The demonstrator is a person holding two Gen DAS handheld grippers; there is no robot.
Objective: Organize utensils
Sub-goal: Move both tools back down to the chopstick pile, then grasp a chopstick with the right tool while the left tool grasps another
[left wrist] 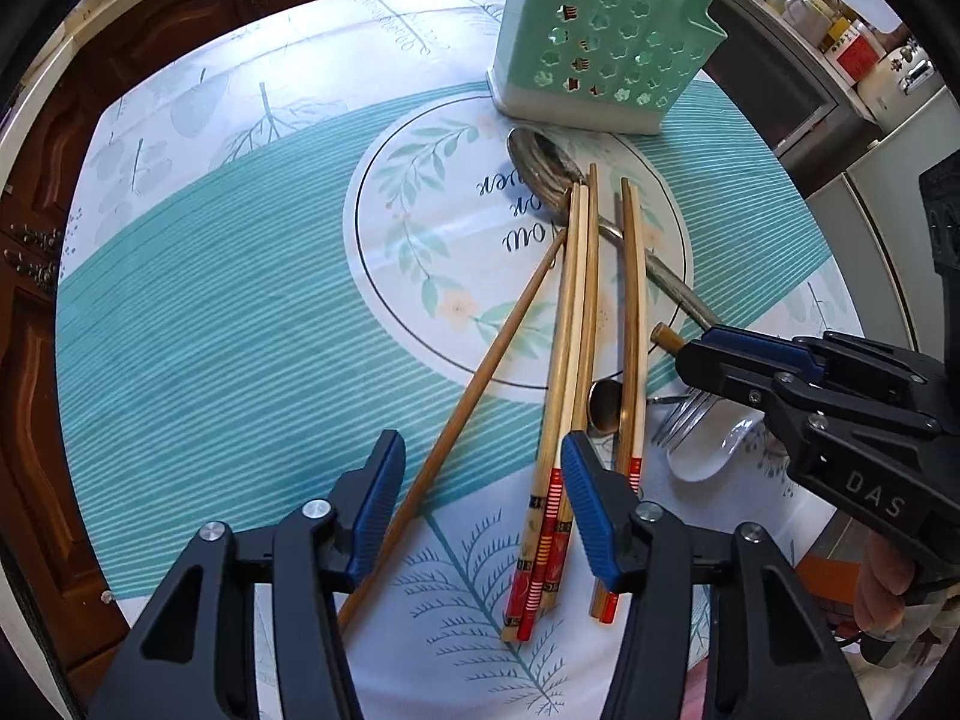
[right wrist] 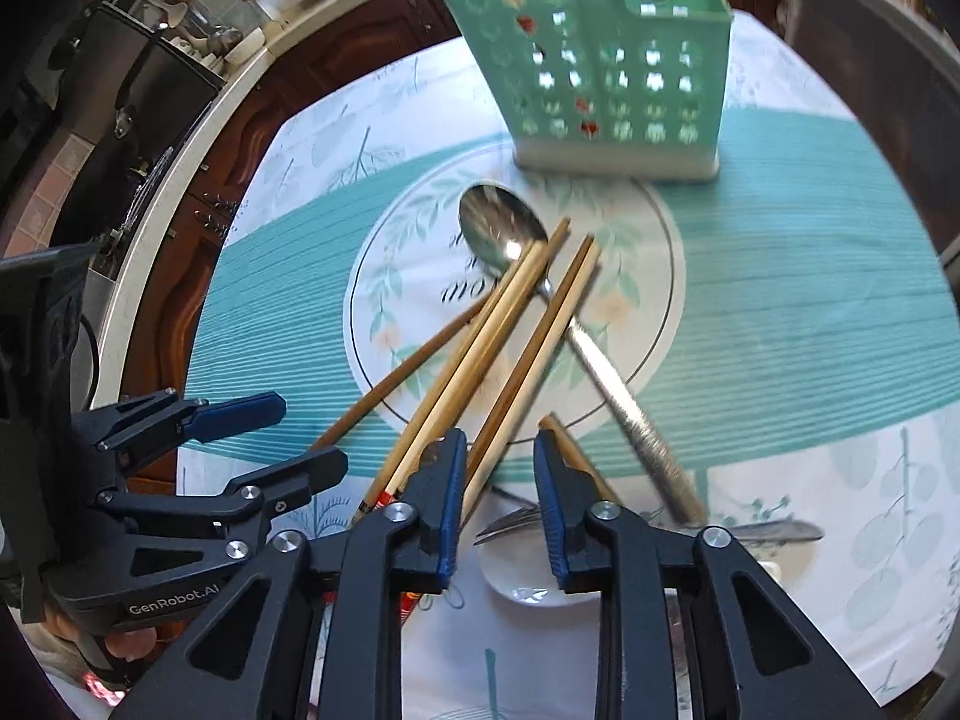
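Several bamboo chopsticks (left wrist: 576, 312) with red-patterned ends lie in a loose bundle on the tablecloth, crossing a large metal spoon (left wrist: 540, 162). A plain brown chopstick (left wrist: 480, 384) slants off to the left. My left gripper (left wrist: 483, 504) is open, low over the bundle's red ends, with its right pad beside them. My right gripper (right wrist: 499, 492) is open over chopsticks (right wrist: 516, 372) and a white ceramic spoon (right wrist: 528, 588). A dark brown stick (right wrist: 564, 438) lies by its right pad. The green perforated utensil holder (left wrist: 606, 42) (right wrist: 606, 60) stands upright behind the pile.
A metal fork (left wrist: 684, 420) and a small metal spoon (left wrist: 605, 402) lie beside the white spoon under the chopsticks. The round table's edge (left wrist: 90, 138) curves on the left, with dark wooden cabinets (left wrist: 36, 360) beyond it. Bottles (left wrist: 840, 18) stand on a counter at the far right.
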